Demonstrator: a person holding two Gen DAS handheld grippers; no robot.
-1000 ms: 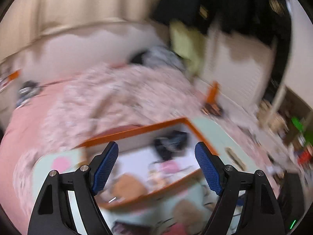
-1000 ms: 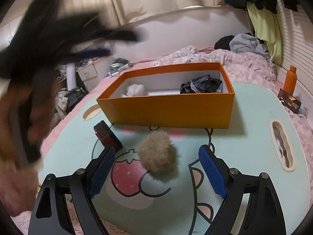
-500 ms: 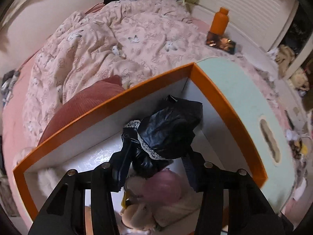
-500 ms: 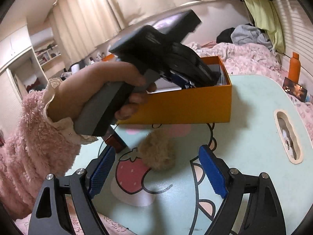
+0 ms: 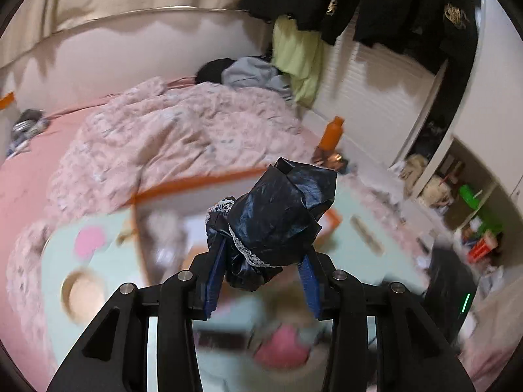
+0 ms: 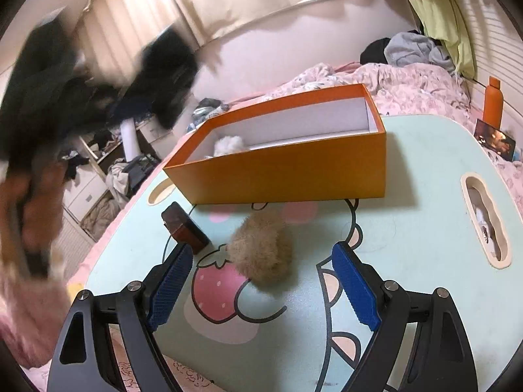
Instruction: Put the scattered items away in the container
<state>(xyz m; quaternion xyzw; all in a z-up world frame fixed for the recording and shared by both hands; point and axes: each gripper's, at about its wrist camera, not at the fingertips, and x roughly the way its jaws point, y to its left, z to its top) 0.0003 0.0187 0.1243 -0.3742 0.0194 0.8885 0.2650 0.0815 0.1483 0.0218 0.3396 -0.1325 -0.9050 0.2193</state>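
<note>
Black lace-trimmed bundle being held aloft, above the orange box

The black bundle (image 5: 278, 219) is being pinched between the left gripper (image 5: 261, 281) fingers, high over the orange box (image 6: 287, 166). In front of the box, on the worktop (image 6: 418, 215), a tan fluffy ball (image 6: 261, 248) and a small dark box (image 6: 183, 228) are being left between the spread right gripper (image 6: 261, 290) fingers, probably as the next pick.
</note>
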